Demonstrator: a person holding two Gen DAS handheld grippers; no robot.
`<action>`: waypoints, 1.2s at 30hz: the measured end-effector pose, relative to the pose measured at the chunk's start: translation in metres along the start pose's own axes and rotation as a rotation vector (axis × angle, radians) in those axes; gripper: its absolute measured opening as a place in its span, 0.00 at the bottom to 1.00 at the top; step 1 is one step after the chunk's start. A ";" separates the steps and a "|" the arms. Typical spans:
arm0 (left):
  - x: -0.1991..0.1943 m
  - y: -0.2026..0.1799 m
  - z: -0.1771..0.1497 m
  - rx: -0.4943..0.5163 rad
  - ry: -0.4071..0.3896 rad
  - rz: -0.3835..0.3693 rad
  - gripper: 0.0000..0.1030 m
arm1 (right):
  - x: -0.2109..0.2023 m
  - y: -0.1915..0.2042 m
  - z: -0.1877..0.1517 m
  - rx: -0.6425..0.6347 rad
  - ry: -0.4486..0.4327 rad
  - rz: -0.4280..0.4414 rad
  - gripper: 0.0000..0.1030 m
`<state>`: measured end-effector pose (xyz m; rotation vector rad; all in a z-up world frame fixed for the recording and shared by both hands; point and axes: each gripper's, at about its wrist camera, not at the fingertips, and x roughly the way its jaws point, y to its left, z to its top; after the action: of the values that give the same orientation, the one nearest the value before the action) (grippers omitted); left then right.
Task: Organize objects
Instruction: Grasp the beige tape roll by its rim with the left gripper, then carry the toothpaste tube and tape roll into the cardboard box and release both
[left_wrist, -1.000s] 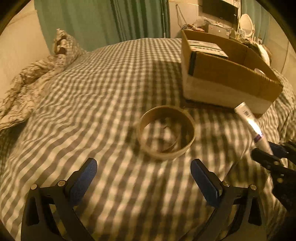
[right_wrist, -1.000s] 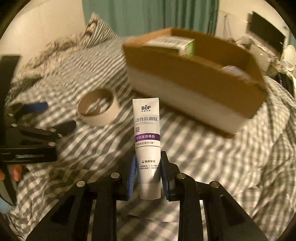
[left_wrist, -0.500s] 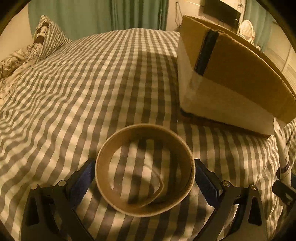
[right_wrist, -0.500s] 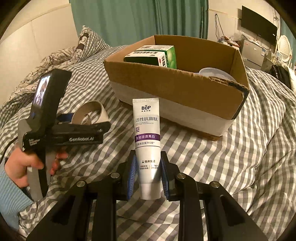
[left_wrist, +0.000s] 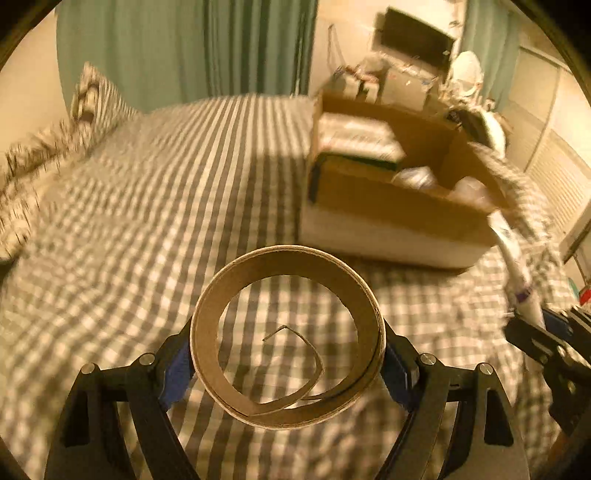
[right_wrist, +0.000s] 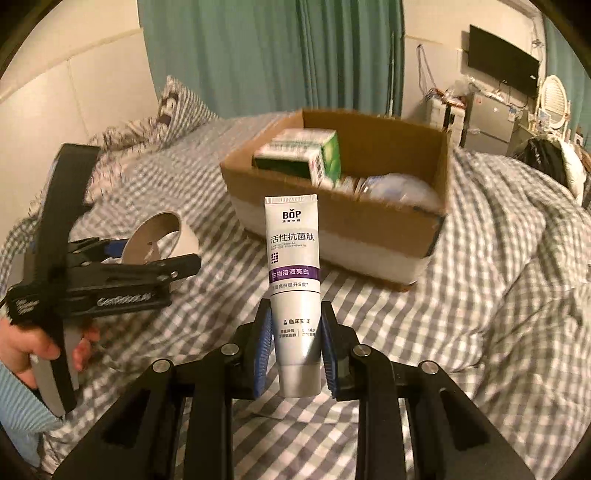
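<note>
My left gripper (left_wrist: 288, 363) is shut on a brown cardboard tape ring (left_wrist: 286, 332) and holds it above the checked bed; both also show in the right wrist view, the ring (right_wrist: 159, 238) at the left. My right gripper (right_wrist: 295, 350) is shut on a white toothpaste tube (right_wrist: 293, 266) with a purple band, held upright; the tube also shows in the left wrist view (left_wrist: 517, 273). An open cardboard box (right_wrist: 369, 229) stands on the bed ahead, holding a green-and-white carton (right_wrist: 306, 157) and a clear plastic item (right_wrist: 399, 192).
The bed has a grey-and-white checked cover (right_wrist: 480, 314). A pillow (right_wrist: 177, 107) and crumpled bedding lie at the far left. Green curtains (right_wrist: 277, 55), a TV (right_wrist: 502, 66) and cluttered furniture stand beyond the bed.
My left gripper has closed on the tape ring and lifted it off the bed. My right gripper has risen with the toothpaste tube, closer to the box.
</note>
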<state>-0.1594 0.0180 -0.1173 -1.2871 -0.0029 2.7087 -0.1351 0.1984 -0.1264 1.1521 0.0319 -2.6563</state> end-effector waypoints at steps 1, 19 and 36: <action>-0.011 -0.004 0.003 0.008 -0.020 -0.006 0.83 | -0.008 0.000 0.002 -0.001 -0.013 -0.006 0.23; -0.104 -0.079 0.109 0.128 -0.250 -0.076 0.83 | -0.118 -0.034 0.133 -0.082 -0.223 -0.090 0.23; 0.045 -0.105 0.137 0.199 -0.060 -0.093 0.83 | 0.053 -0.109 0.174 0.023 -0.013 0.029 0.23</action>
<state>-0.2793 0.1356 -0.0586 -1.1203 0.1905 2.5920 -0.3196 0.2730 -0.0535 1.1340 -0.0177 -2.6452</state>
